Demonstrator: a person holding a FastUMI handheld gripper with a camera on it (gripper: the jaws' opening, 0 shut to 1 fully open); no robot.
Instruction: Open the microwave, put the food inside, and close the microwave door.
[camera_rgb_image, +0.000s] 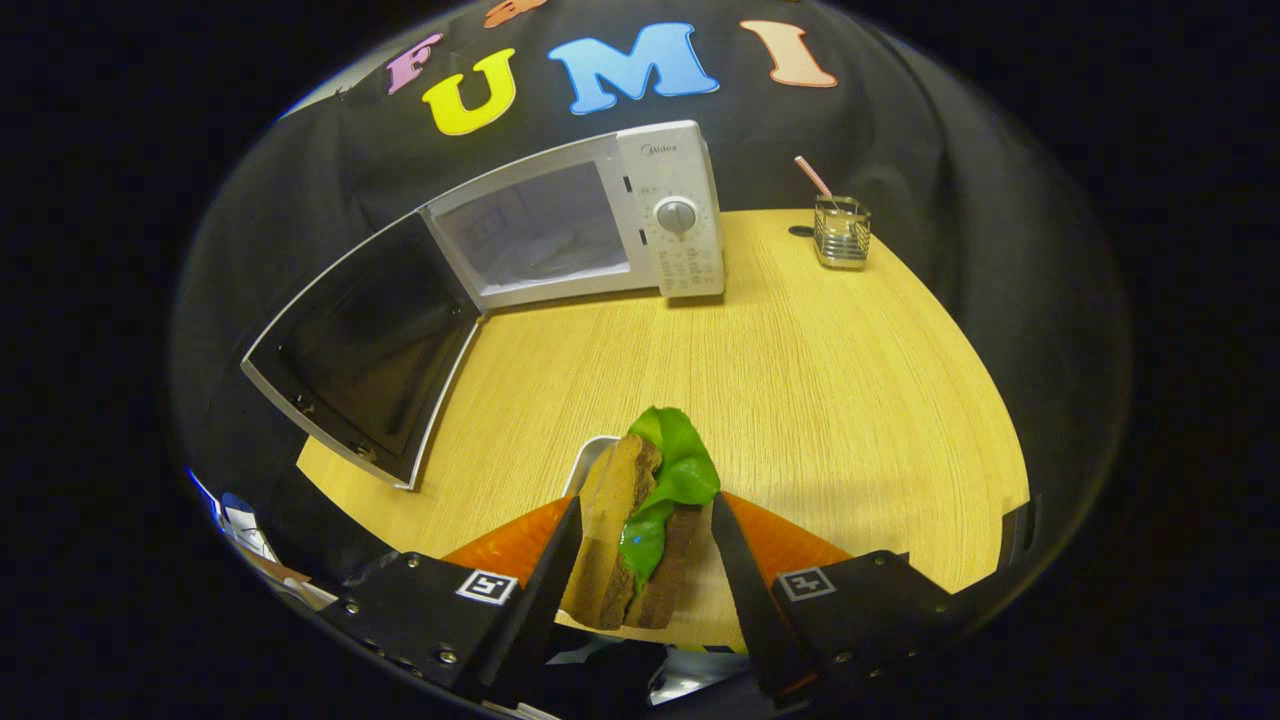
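A sandwich (640, 520) of brown bread and green lettuce stands on edge between my fingers. My gripper (647, 500) is shut on it, one finger against each bread side. Just behind the sandwich, a strip of a white plate's rim (586, 462) shows. Across the wooden table (820, 400), at its back, stands the white microwave (680, 215). Its door (365, 345) is swung wide open to the left. The cavity (540, 235) is lit and a glass turntable lies in it. The microwave is well beyond my fingers.
A metal wire holder (842, 232) with a pink straw stands at the back of the table, right of the microwave. The open door juts out over the table's left edge. Bare tabletop lies between the sandwich and the microwave.
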